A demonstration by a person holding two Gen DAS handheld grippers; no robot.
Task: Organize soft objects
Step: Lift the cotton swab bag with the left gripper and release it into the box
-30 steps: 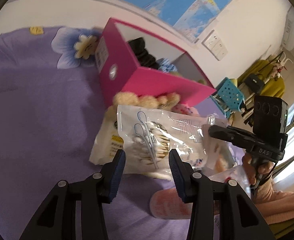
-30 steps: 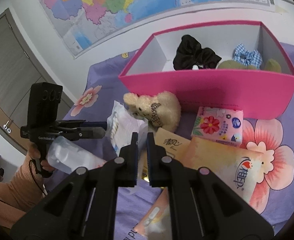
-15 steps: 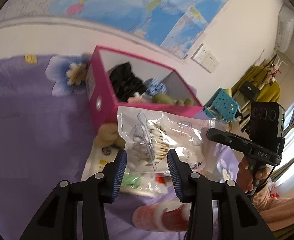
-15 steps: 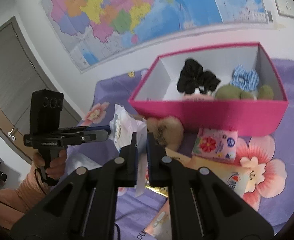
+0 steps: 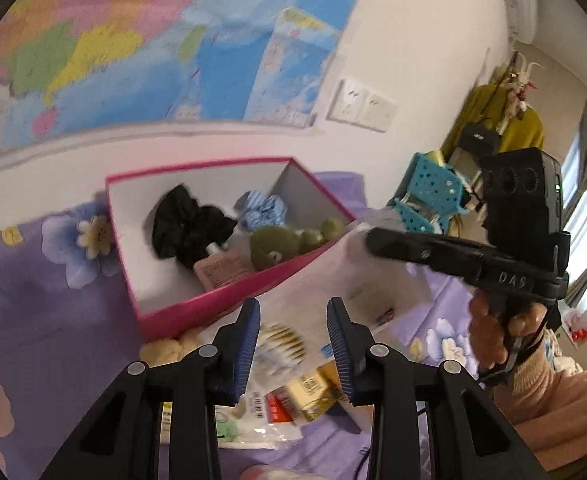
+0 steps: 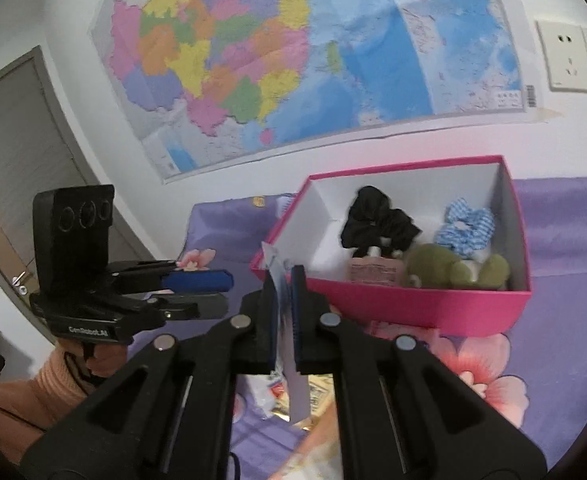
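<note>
My right gripper was clamped on the clear plastic pouch, holding it just ahead of my left gripper, whose jaws had just been closing, narrow with nothing pinched. The pink box sat beyond the fingertips, scrunchies and green plush inside.

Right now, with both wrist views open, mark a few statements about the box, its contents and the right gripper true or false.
1. The right gripper is shut on the clear packet. True.
2. A green plush lies in the pink box. True.
3. The black scrunchie lies outside the box. False: it is inside, beside the plush.
4. The wall behind the box is bare. False: a map hangs there.
</note>
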